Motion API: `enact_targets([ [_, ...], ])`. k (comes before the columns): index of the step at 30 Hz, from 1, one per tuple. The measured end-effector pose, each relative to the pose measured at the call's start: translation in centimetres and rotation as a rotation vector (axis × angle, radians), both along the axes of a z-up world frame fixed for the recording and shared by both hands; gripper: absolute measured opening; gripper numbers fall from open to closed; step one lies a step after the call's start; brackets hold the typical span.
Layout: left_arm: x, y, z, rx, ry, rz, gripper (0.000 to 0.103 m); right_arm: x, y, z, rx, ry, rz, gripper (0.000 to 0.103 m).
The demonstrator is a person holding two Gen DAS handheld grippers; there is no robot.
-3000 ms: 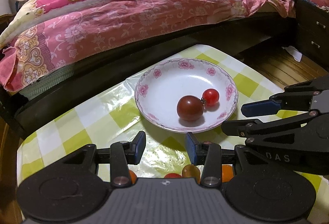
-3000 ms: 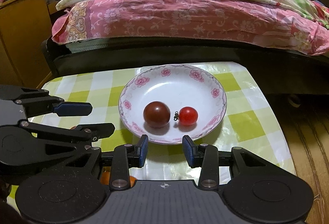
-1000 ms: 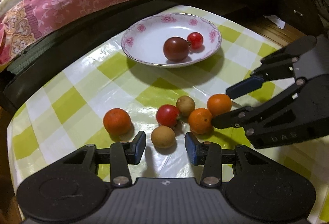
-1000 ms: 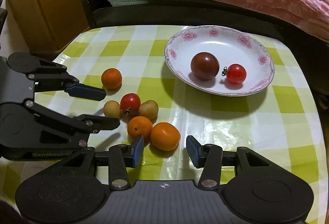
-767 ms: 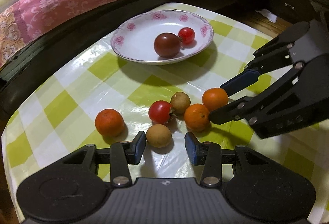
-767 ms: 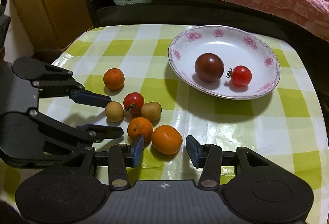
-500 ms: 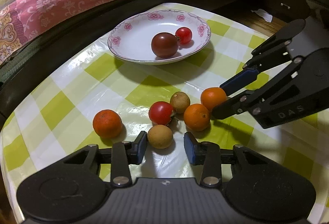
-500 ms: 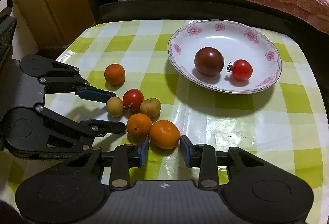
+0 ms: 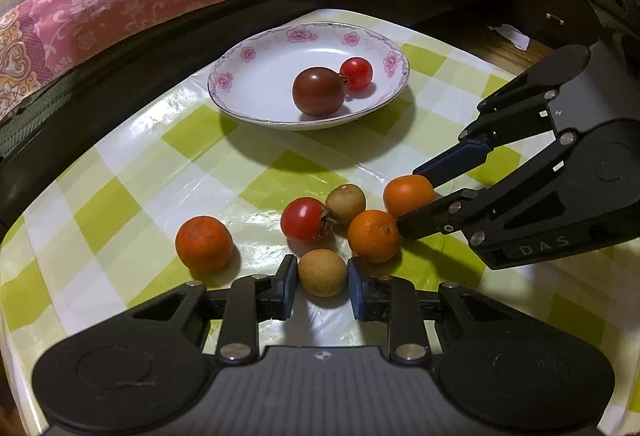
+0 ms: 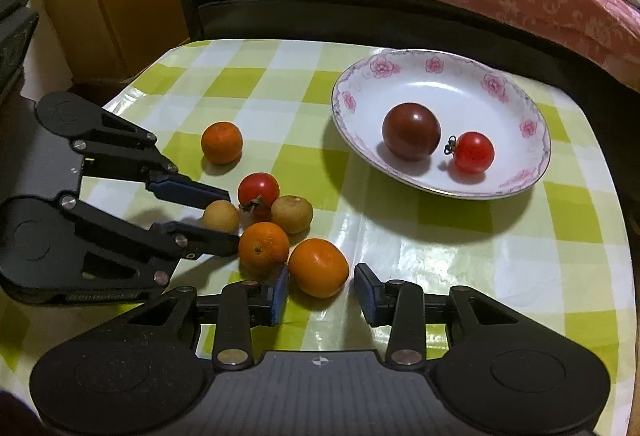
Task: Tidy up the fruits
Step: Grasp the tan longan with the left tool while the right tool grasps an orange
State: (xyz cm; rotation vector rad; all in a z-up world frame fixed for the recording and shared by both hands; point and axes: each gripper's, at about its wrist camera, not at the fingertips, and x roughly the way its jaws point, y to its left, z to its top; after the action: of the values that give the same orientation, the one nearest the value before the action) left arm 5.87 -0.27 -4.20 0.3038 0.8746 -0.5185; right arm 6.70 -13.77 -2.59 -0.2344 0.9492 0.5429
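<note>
We have the small tan fruit (image 9: pixel 322 272) near the table's (image 9: pixel 120 171) front edge, pinched at its widest girth by our left gripper (image 9: pixel 322 286), jaws fully drawn in. It looks light and thin-shelled, so a gentle squeeze should do. Our right gripper (image 10: pixel 320 290) brackets the smooth, likely slippery orange (image 10: pixel 318 267), pads apparently just clear. The plate (image 10: pixel 496 75) sits toward the far edge.
</note>
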Motion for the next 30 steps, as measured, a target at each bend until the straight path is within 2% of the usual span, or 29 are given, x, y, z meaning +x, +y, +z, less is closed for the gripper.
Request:
enact_targets([
  [10, -0.61, -0.32, -0.03, 0.022, -0.025, 0.017, 0.035, 0.17, 0.06, -0.26, 0.008, -0.003, -0.028, 0.029],
  [24, -0.34, -0.77, 0.14, 0.046, -0.016, 0.061, 0.035, -0.15, 0.68, -0.37, -0.043, -0.019, -0.039, 0.028],
  [30, -0.19, -0.38, 0.67, 0.03, -0.022, 0.079, 0.035, -0.2, 0.46, -0.1, -0.044, -0.031, -0.054, 0.028],
])
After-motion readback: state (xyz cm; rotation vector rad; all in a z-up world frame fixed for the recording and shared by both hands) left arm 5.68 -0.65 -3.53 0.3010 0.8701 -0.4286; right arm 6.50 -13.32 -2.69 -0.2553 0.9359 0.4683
